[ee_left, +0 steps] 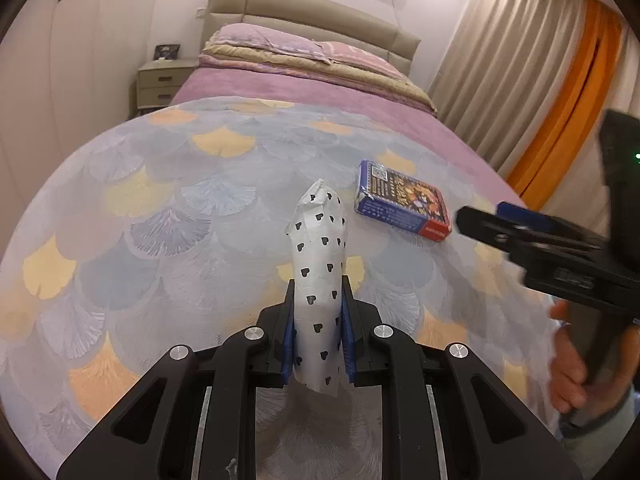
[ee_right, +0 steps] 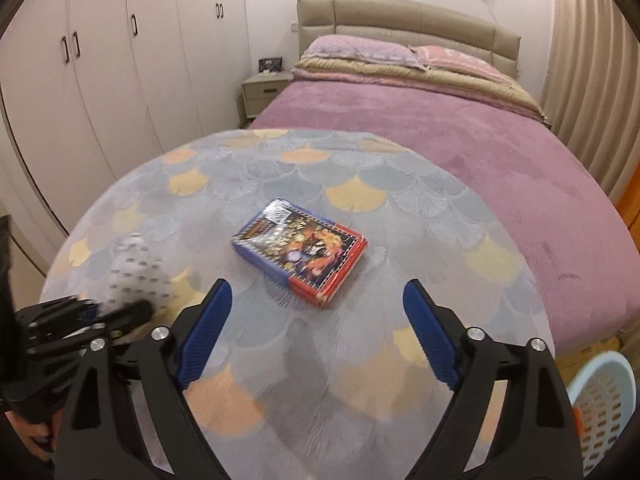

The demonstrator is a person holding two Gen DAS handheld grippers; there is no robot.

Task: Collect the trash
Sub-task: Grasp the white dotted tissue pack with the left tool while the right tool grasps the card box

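While the left gripper (ee_left: 318,332) pinches the heart-dotted wrapper (ee_left: 320,272), the right gripper (ee_right: 318,332), jaws spread, should straddle the small box (ee_right: 300,250) lying just beyond that wrapper, then squeeze its long sides squarely.

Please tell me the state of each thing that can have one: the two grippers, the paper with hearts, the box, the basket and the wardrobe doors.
left gripper: shut on the paper.
heart-print paper: crumpled, clamped between the pads.
right gripper: open, nothing between its pads.
colourful box: closed, lying flat on the patterned cover.
basket: beside the bed; contents not visible.
wardrobe doors: closed.
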